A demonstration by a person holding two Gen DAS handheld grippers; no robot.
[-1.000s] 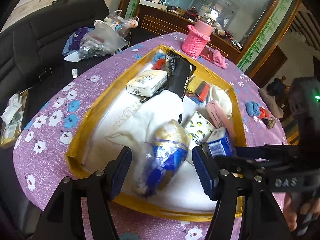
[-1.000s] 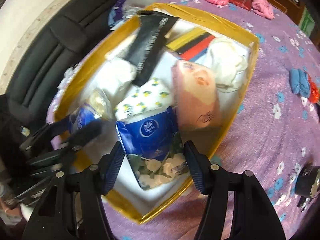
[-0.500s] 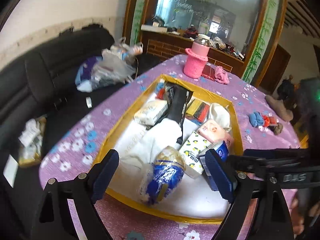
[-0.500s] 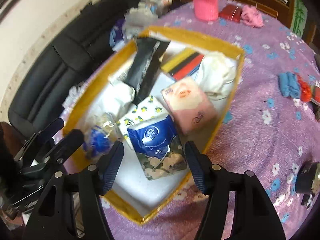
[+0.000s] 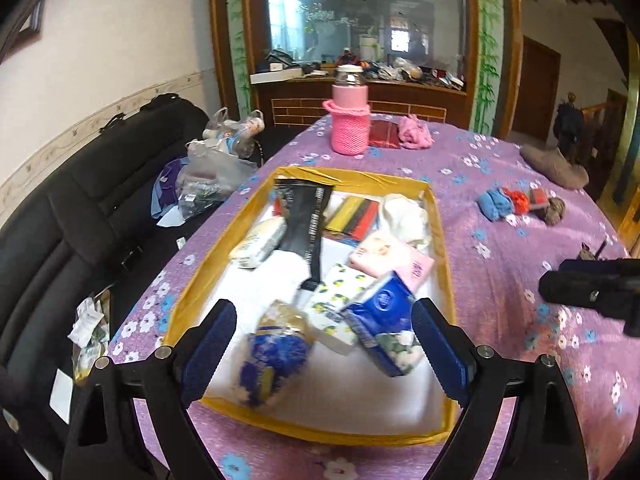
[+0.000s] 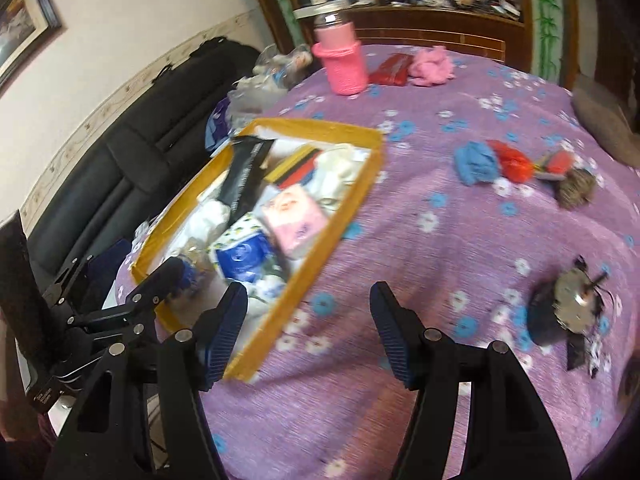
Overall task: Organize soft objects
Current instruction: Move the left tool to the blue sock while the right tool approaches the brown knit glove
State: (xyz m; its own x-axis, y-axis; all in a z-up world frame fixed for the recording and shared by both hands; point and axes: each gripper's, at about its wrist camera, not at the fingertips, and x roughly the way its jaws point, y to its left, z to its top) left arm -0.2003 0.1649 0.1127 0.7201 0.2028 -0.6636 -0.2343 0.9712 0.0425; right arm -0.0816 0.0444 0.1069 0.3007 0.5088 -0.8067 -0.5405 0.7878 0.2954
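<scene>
The yellow box [image 5: 443, 264] sits on the near left of the purple table [image 6: 460, 240], full of soft packs. The blue tissue pack [image 5: 382, 320] lies near its front. Both grippers, left gripper [image 5: 324, 348] & right gripper [image 6: 308, 328], are wide open w/ nothing in them. I think a drop is done; next grab is prob. the blue cloth [image 6: 476, 162] far right (needs a reach over). Right view is blurry, so the dark round thing [image 6: 560, 304] is hard to tell.

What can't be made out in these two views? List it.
- Print on the black pouch, left wrist view: too small.
- Blue tissue pack, right wrist view: motion blur hides the lettering.
- Box near corner, right wrist view: behind the right gripper finger.
</scene>
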